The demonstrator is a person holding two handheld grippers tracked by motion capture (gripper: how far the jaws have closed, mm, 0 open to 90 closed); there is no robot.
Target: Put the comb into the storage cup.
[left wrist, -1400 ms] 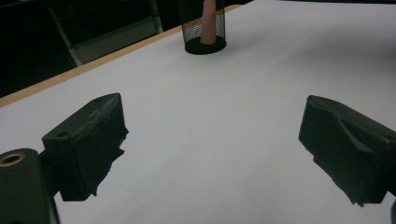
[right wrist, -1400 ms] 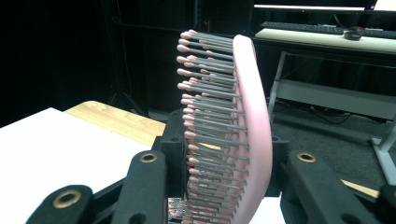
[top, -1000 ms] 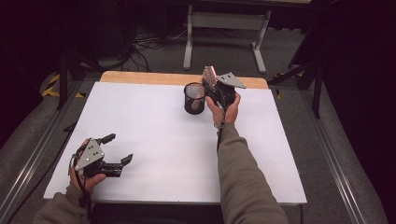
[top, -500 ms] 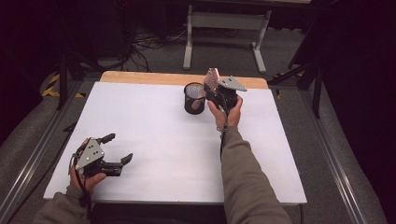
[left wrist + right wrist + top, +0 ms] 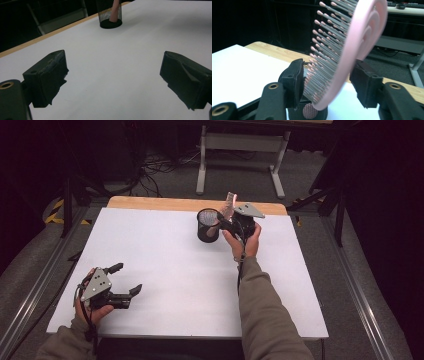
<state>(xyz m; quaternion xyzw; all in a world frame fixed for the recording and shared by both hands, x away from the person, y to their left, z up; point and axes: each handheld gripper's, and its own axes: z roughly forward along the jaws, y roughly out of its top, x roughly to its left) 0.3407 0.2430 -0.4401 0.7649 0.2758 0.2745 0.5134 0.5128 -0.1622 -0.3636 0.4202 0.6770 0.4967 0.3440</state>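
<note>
So from the high view, the right gripper (image 5: 226, 222) sits at the rim of the black mesh cup (image 5: 207, 226) near the far edge of the worktop (image 5: 190, 270), with the pink brush (image 5: 229, 204) standing up out of the cup, head on top. The left gripper (image 5: 126, 281) rests near the front left corner, well apart from all that, jaws spread with nothing in them.

Left gripper view: both jaws gape wide over bare white worktop, and far off you can see the cup (image 5: 109, 13) with the brush handle (image 5: 114, 11) down inside it.

Right gripper view: the brush head (image 5: 352, 47) is between the jaws, bristles facing the left one. The jaws have just been opening, and there's a gap on the back side, so I'd call it released, with the brush leaning in the cup (image 5: 308, 110) on its own.

Handling-wise I'd guess the brush is light, stiff plastic with bendy bristles, a bit top-heavy, so it could tip that light cup. Better to grab the handle or the head's edges, not the bristles.

The worktop is a smooth white sheet over wood; the room is dark, with cables and a metal stand on the floor behind it.
</note>
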